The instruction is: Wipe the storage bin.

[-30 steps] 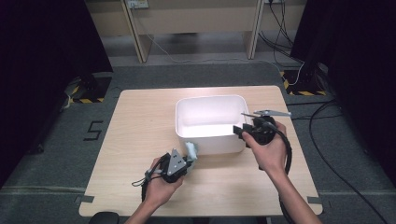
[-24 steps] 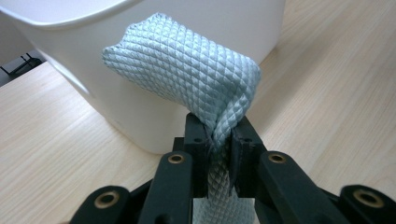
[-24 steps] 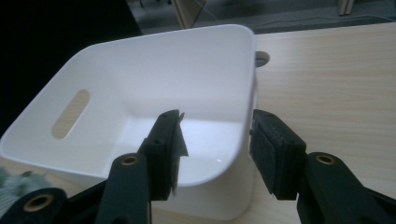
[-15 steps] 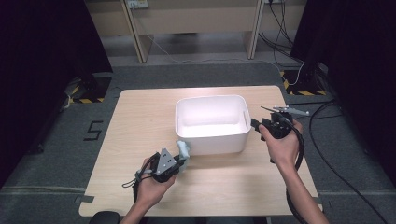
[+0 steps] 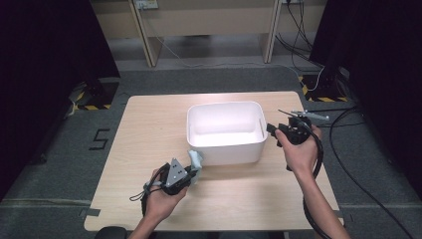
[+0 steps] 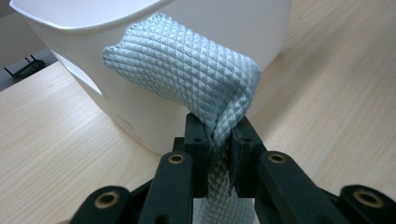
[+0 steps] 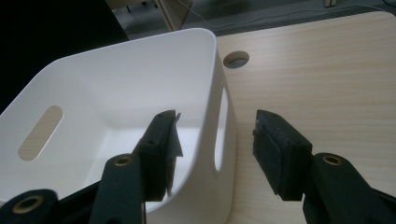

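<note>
A white bin (image 5: 226, 130) is set on the wooden surface (image 5: 149, 129). Its right wall is straddled by the right gripper (image 7: 215, 144), whose jaws have just been opened wide, no pad pressing. A pale blue quilted cloth (image 6: 187, 79) is clamped in the left gripper (image 6: 218, 154), just beside the bin's front left corner.

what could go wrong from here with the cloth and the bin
1. The left gripper pinches only a narrow fold of the light blue cloth; it could slip free while being lifted over the rim.
2. The cloth sits beside the white bin, near its front wall, so it might snag on the rim or nudge the bin.
3. The right gripper stands open astride the bin's side wall without clamping, so the bin may slide.
</note>
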Demonstrator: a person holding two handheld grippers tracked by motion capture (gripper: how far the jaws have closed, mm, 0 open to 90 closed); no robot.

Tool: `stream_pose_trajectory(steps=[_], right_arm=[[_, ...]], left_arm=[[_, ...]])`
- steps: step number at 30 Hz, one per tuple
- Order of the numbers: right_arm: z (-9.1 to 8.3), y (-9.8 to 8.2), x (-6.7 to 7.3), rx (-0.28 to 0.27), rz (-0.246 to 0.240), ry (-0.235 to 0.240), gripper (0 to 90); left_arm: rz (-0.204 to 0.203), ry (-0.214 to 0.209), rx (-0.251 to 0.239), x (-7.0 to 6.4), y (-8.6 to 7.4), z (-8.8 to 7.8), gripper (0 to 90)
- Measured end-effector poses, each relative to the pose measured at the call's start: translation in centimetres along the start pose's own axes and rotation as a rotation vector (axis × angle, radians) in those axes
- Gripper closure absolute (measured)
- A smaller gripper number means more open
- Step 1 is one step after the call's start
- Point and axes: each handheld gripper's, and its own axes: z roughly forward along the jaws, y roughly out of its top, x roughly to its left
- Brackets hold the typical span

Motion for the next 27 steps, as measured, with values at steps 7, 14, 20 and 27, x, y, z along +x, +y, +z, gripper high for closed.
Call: stream_pose_trajectory(steps=[7,14,20,27], right_arm=[[1.7,0.1,0.0,0.037,-0.015,-0.015,50.1],[2.8,-0.2,0.3,0.085,-0.059,-0.027,57.0],[3.5,-0.4,1.1,0.143,-0.089,-0.034,71.9],[3.6,-1.1,2.4,0.184,-0.145,-0.104,75.2]], left_arm=[[-0.009,0.003,-0.002,0.2,0.2,0.4,79.8],[-0.003,0.000,0.000,0.2,0.4,0.4,79.7],[-0.005,-0.002,-0.010,0.1,0.8,0.5,79.7],[-0.040,0.005,-0.010,0.7,1.0,1.2,79.7]])
